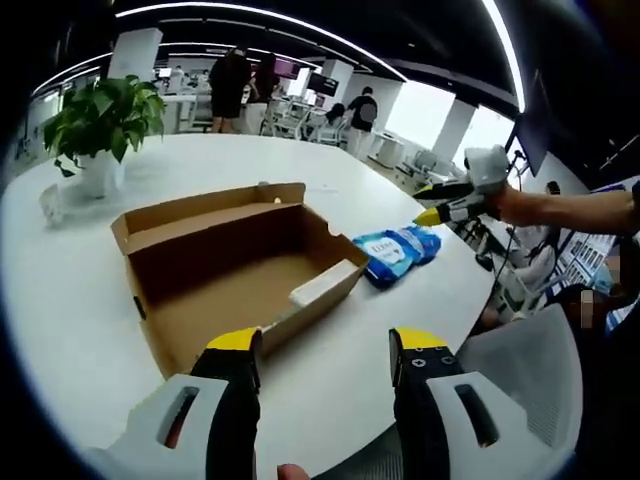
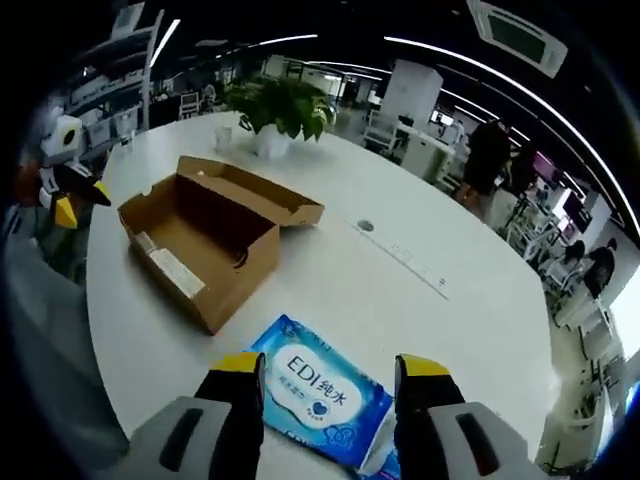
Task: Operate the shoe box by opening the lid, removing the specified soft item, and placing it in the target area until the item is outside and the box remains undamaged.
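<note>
Open cardboard shoe box [image 1: 240,270] on the white table [image 1: 80,330], lid [image 1: 210,208] folded back along the far edge, interior bare save a pale strip of card [image 1: 322,283] leaning at the near-right wall. In the left gripper view, left gripper [image 1: 326,352] at 6 o'clock, yellow-tipped jaws spread wide with nothing between, hovering just short of the box's near corner. Blue wet-wipe pack [image 1: 398,250] lying flat on the table just beside the box's right end, at about 3 o'clock from the box, outside it and not touching it as far as can be told. Right gripper [image 1: 440,212] entering from 2 o'clock, held above and past the pack; jaw state there hard to read. In the right gripper view, right gripper [image 2: 328,372] at 6 o'clock, jaws parted and empty, poised over the same pack [image 2: 318,392], which bears the print "EDI". Box [image 2: 200,240] at 10 o'clock of the pack. Potted green plant [image 2: 278,112] beyond at 12 o'clock, standing on the table. Left gripper [image 2: 68,205] at 9 o'clock. People standing in the office background.
</note>
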